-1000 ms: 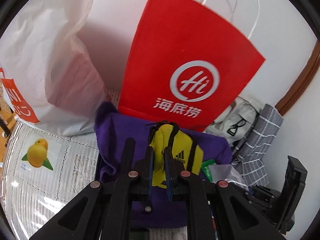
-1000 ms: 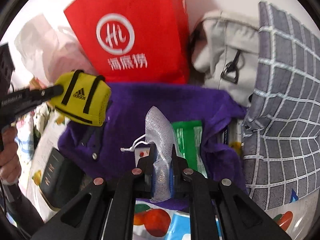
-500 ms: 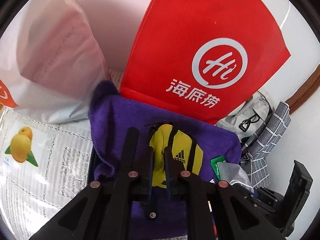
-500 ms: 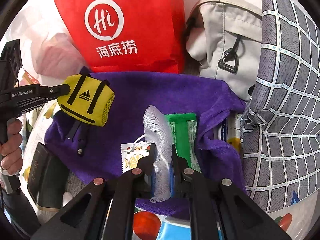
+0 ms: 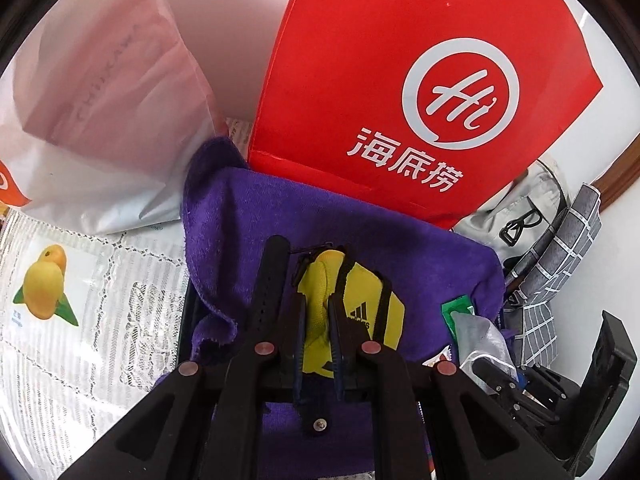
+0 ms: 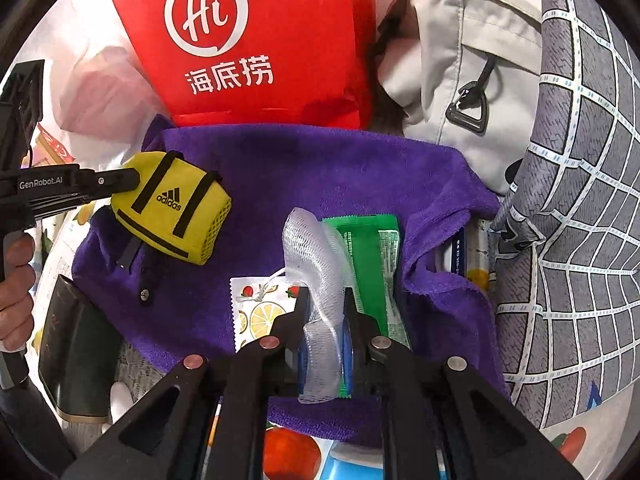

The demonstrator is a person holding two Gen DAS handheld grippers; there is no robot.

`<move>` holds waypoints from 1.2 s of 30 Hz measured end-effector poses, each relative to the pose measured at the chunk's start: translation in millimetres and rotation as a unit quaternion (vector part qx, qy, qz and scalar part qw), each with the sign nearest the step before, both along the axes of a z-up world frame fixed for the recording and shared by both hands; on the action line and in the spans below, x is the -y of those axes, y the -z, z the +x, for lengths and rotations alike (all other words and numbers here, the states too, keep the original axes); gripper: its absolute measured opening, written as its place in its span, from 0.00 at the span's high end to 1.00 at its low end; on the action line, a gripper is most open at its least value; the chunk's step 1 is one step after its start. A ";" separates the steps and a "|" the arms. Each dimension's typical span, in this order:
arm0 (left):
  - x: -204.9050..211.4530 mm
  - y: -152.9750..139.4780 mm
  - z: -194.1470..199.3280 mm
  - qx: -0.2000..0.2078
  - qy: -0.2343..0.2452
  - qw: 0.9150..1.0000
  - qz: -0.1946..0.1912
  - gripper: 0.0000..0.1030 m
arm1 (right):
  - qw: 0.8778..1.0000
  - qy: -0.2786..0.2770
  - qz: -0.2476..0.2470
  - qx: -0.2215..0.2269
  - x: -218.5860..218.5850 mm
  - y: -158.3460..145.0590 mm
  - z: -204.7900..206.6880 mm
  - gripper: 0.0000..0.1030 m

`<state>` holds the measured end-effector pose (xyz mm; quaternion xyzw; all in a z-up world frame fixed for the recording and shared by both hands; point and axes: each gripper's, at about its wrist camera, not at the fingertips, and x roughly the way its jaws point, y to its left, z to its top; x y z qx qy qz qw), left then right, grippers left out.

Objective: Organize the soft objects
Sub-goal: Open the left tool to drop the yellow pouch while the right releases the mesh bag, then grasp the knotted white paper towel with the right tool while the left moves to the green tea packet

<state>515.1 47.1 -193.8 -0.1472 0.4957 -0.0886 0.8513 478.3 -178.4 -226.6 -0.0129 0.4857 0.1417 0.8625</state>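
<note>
Both tools have pushed in toward the far red bag [image 6: 256, 40] — left gripper [image 5: 318, 312] clamping the yellow pouch [image 6: 172, 208] over the purple towel [image 6: 320, 168], right gripper [image 6: 326, 312] pinching the white mesh [image 6: 312, 240], probably readying drop-offs.

I count one yellow pouch [image 6: 172, 210], one mesh bag [image 6: 316, 256], one purple towel [image 6: 320, 168], one red bag [image 6: 256, 40], one green packet [image 6: 372, 256], one backpack [image 6: 460, 64].

Black hand-held gripper [image 5: 318, 320]; blue pads [image 6: 347, 356]; copper screws; "GenRobot.AI" lettering.
</note>
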 end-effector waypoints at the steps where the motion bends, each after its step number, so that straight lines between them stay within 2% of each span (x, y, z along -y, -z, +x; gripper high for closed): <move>1: 0.8 -1.1 -0.7 0.002 0.001 1.000 0.004 0.89 | 1.000 -0.002 0.001 -0.001 -0.6 -0.4 0.7 0.85; 3: 2.3 -4.9 -2.3 0.007 0.002 1.000 0.015 0.87 | 1.000 -0.007 -0.003 0.000 -1.3 -0.8 -0.8 0.78; 4: 2.8 -6.6 -3.0 0.008 0.003 1.000 0.018 0.82 | 1.000 -0.009 -0.006 0.000 -2.7 -1.3 -1.5 0.68; 5: 3.7 -8.3 -3.8 0.010 0.004 1.000 0.020 0.77 | 1.000 -0.010 -0.007 0.002 -4.0 -2.6 -2.4 0.53; 6: 5.4 -9.8 -4.3 0.011 0.006 1.000 0.023 0.70 | 1.000 -0.009 -0.005 0.007 -5.3 -4.9 -3.4 0.49; 7: 6.5 -11.6 -5.2 0.014 0.009 1.000 0.026 0.67 | 1.000 -0.008 -0.002 0.012 -6.1 -8.1 -5.2 0.44; 9: 8.5 -15.9 -7.2 0.019 0.012 0.999 0.030 0.66 | 1.000 -0.007 0.004 0.021 -7.1 -13.6 -8.1 0.43; 12: 11.0 -22.0 -10.2 0.021 0.016 0.999 0.031 0.56 | 0.999 -0.010 0.002 0.035 -9.1 -22.6 -14.1 0.43; 16: 10.4 -35.3 -17.1 0.035 0.017 0.999 0.035 0.54 | 0.998 -0.007 -0.006 0.062 -12.7 -40.1 -27.6 0.43; 18: 7.7 -44.5 -22.9 0.049 0.016 0.998 0.033 0.52 | 0.997 -0.007 -0.002 0.080 -11.9 -52.4 -39.3 0.39; 20: 4.9 -52.4 -28.1 0.059 0.014 0.998 0.029 0.49 | 0.995 -0.005 0.006 0.096 -8.0 -63.3 -51.6 0.29; 21: 4.2 -56.4 -30.7 0.063 0.014 0.998 0.026 0.49 | 0.995 -0.007 0.008 0.099 -8.1 -65.7 -58.1 0.28; 29: -5.5 -86.9 -54.7 0.095 0.013 0.995 0.008 0.47 | 0.997 -0.001 -0.008 0.075 3.4 -56.3 -129.2 0.28; 36: -0.9 -111.9 -86.2 0.131 0.020 0.991 0.019 0.41 | 0.998 0.028 0.048 0.032 33.2 -35.4 -206.4 0.29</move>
